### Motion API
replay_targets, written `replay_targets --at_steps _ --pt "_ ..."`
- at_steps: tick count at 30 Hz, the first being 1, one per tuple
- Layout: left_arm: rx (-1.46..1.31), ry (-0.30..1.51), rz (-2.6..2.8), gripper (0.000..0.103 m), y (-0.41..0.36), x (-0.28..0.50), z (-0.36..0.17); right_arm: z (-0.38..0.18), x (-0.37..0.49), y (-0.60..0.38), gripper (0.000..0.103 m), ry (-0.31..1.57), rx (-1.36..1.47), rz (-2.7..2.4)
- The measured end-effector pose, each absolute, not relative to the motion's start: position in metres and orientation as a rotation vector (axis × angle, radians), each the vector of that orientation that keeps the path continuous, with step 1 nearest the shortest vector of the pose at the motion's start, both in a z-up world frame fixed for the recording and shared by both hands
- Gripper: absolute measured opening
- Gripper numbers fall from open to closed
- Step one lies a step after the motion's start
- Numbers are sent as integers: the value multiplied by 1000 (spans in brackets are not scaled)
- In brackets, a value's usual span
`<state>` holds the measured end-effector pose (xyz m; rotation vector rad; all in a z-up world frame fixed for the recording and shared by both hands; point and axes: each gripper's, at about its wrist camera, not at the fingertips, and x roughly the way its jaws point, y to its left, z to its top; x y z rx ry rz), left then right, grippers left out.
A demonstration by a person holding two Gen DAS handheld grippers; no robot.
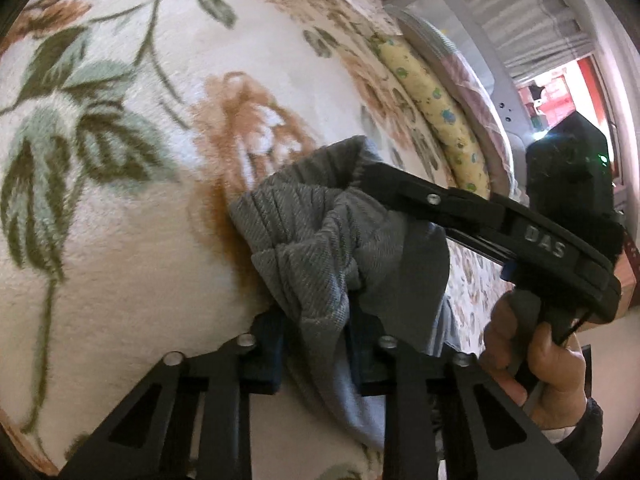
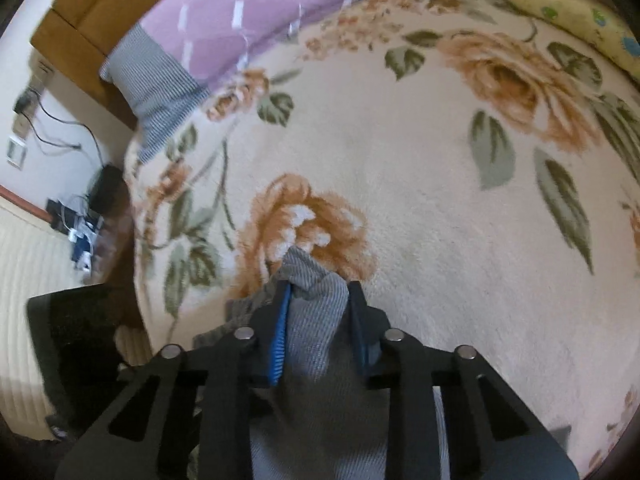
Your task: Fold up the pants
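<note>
The grey pants (image 1: 308, 248) are bunched and lifted above a cream floral blanket (image 1: 120, 200). My left gripper (image 1: 316, 344) is shut on a fold of the grey cloth between its blue pads. The right gripper's black body (image 1: 500, 220) reaches in from the right of the left wrist view and clamps the same bunch just above. In the right wrist view my right gripper (image 2: 318, 320) is shut on the grey pants (image 2: 316, 340), with a cloth tip poking out past the fingertips (image 2: 282, 312). The rest of the pants hangs below, out of sight.
The blanket (image 2: 420, 200) covers a bed. A lilac quilted pillow (image 2: 240, 20) with a grey striped edge lies at the head by a wooden headboard (image 2: 80, 20). A yellow dotted bolster (image 1: 436, 120) lines the far side. Cables and a black box (image 2: 104, 188) sit off the bed's left edge.
</note>
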<state>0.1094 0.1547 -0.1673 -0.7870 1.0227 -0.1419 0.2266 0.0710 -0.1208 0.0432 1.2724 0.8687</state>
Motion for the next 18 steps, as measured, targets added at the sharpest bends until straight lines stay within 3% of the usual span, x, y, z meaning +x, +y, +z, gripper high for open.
replay_targets --at_steps 18 --pt "-561 934 -280 17 63 86 -70 -26 173 -67 26 1036 277 849"
